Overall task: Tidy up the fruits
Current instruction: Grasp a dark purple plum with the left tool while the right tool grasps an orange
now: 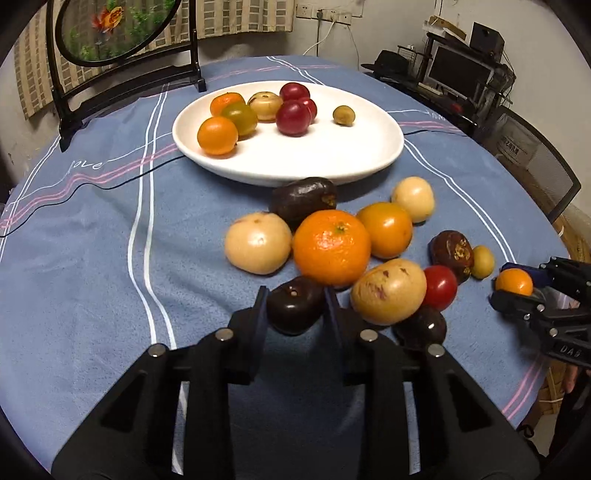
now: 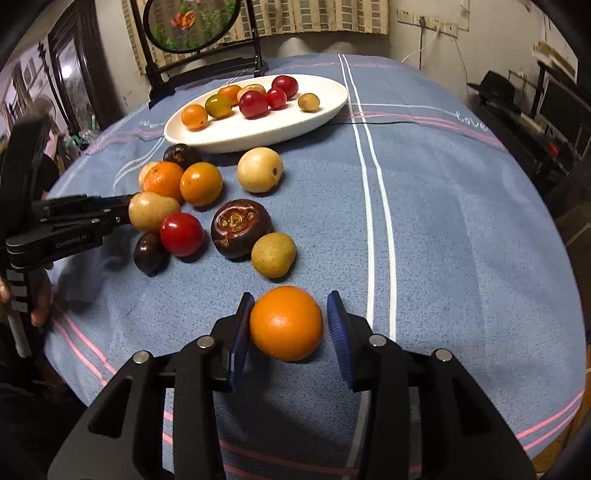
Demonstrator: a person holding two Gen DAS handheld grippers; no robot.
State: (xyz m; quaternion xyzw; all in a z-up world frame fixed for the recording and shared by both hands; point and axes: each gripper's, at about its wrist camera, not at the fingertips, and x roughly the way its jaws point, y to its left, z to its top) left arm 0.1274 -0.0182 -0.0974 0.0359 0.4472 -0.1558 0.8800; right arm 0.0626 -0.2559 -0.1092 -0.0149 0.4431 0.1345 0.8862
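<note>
On the blue striped tablecloth [image 1: 92, 258], just in front of the white plate [image 1: 332, 155], sits a loose heap of fruit, and both tongs are right in among it! Left gripper [image 1: 295, 306] first: its two fingers are closed in against a dark purple fruit [image 1: 293, 304] at the near edge of the heap, one pad on each side, so that one is clamped. Right behind it, toward the plate, is the big orange mandarin [image 1: 330, 247], flanked by a pale yellow fruit [image 1: 258, 243] and a blotchy yellow one [image 1: 388, 291], with a red tomato [image 1: 439, 286] tucked beside that. Over to the right gripper [image 2: 290, 325]: its blue-padded fingers stand moderately wide around a small orange [image 2: 286, 323] that lies well out from the plate, apart from the heap; the left pad touches the fruit, the right pad shows a clear gap, so no squeeze there. Between that orange and the plate sit a brown, scarred round fruit [image 2: 240, 227] and a small tan fruit [image 2: 273, 254] touching it. Up on the plate itself: oranges, a greenish one, deep red plums and a little olive-coloured fruit, bunched toward its far side. Behind the plate stands a round framed screen [image 1: 110, 29].
</note>
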